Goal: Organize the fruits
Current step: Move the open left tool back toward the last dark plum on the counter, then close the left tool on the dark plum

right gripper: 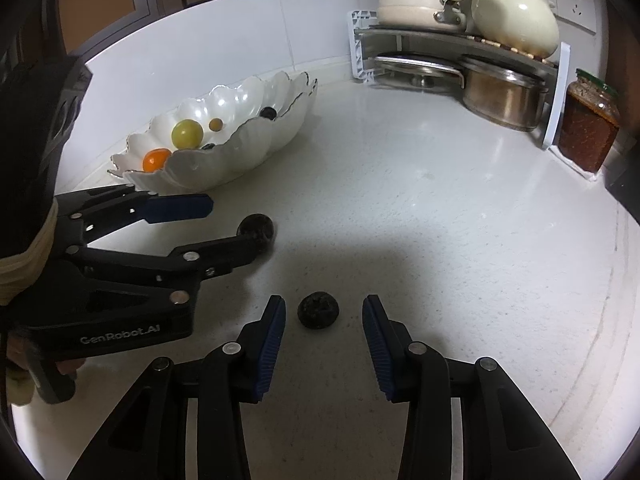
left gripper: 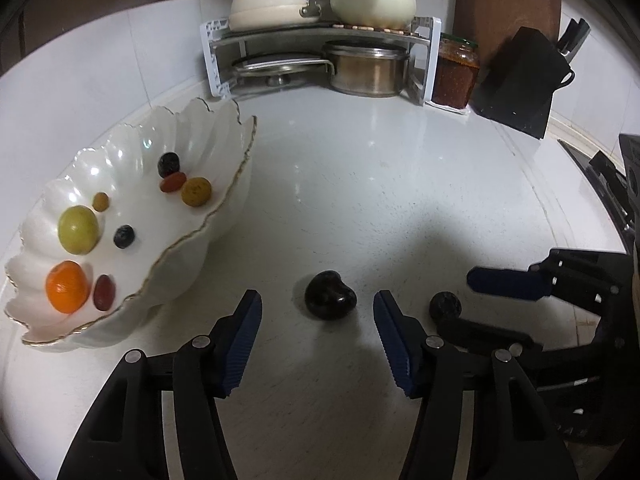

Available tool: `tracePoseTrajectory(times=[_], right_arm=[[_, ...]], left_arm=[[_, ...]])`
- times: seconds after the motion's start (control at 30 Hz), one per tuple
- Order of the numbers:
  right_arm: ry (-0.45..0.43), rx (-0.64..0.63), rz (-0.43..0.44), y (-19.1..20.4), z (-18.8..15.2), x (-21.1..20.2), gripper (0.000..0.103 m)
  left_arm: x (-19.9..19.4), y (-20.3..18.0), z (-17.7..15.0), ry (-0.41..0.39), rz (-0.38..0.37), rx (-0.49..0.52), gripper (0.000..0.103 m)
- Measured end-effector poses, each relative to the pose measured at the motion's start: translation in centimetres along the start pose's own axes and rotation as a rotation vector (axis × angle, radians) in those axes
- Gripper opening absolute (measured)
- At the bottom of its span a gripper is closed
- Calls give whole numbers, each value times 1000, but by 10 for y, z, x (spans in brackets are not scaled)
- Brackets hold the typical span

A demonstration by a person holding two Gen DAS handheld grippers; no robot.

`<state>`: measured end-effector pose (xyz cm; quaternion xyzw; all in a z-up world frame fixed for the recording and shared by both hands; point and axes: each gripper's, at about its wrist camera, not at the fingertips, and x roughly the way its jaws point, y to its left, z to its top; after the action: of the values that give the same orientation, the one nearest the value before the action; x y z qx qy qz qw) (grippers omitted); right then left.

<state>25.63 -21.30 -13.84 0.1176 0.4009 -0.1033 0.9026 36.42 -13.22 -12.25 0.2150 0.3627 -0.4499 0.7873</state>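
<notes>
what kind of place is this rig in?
Most likely a home kitchen counter: a corner rack stacked with pots, a knife block and a jar of sauce against a tiled wall, plus a fruit dish.

Both wrist views angled down, close over countertop (left gripper: 400, 200); share bowl (left gripper: 224, 128), rack (right gripper: 360, 40).

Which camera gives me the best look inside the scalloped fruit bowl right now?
The left wrist view: it looks down into the scalloped bowl, showing eight fruits, from the orange to a dark berry. The right wrist view sees the bowl side-on; its rim hides several.
</notes>
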Motion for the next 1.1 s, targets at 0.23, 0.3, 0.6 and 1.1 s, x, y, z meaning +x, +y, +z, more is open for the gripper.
tracePoseTrajectory(times=[0.23,0.3,0.6,1.1], right_arm=[[14,12,13,-2,-1,8,31],[11,11,12,-2,0,9,30],[8,1,26,-1,0,10,25],[-12,2,36,1,3,5,24]], left_arm=[[12,0,1,32,-16,-34,48],[15,0,2,37,-18,-44,44],[20,-3,6,46,-29,-38,30],[-6,-3,-2,42,23,-44,29]])
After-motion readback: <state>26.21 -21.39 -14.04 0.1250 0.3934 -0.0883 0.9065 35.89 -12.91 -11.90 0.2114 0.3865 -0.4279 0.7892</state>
